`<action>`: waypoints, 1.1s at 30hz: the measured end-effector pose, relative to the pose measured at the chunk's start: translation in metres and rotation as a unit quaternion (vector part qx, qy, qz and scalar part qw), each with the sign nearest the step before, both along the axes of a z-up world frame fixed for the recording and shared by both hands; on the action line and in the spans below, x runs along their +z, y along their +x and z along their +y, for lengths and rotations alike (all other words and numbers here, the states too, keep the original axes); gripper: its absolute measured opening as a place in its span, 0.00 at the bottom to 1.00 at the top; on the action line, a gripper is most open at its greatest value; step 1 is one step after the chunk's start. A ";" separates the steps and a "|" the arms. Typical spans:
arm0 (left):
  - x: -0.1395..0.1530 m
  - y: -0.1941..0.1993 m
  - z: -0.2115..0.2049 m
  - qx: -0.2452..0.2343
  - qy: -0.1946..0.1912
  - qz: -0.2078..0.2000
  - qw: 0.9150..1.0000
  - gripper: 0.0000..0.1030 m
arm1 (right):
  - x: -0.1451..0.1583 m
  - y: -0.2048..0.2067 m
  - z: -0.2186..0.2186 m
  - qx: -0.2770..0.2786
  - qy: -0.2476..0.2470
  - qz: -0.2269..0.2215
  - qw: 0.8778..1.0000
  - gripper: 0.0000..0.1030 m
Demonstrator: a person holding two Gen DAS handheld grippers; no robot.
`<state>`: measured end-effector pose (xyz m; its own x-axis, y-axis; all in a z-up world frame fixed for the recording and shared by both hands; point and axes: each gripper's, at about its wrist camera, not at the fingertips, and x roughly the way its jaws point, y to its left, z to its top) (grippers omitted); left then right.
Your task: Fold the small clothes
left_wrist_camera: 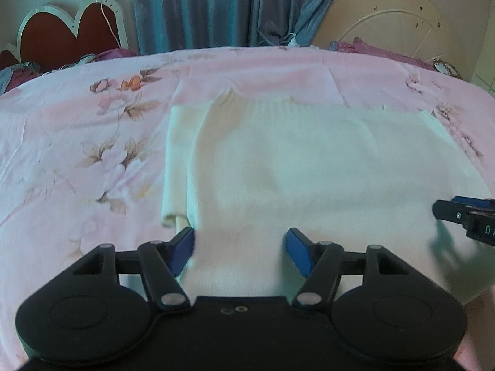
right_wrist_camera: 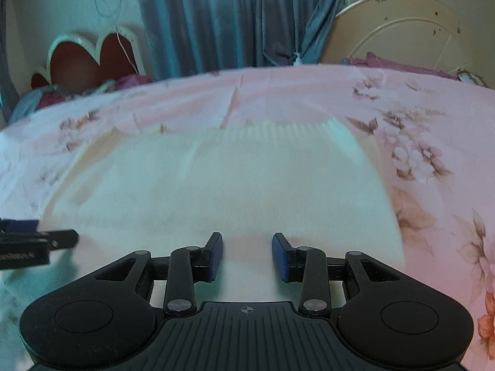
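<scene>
Flat on the bed's pink floral sheet (left_wrist_camera: 77, 130) lies a cream knit garment (left_wrist_camera: 309, 160), ribbed hem at far edge, a folded sleeve along its left side. Left tool (left_wrist_camera: 240, 249) spread wide over the near left corner, holding nothing. Right tool (right_wrist_camera: 247, 255) also wide, empty, over the near edge.

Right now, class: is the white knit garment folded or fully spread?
Partly folded: the white knit garment lies flat, one sleeve tucked beneath its side.
</scene>
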<state>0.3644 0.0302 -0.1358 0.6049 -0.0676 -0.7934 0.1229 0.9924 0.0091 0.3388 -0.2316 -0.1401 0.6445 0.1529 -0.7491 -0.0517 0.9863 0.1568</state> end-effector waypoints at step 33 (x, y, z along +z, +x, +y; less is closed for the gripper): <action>0.013 -0.031 0.021 0.006 -0.017 0.047 0.999 0.71 | 0.015 -0.044 0.018 -0.012 0.010 0.003 1.000 0.35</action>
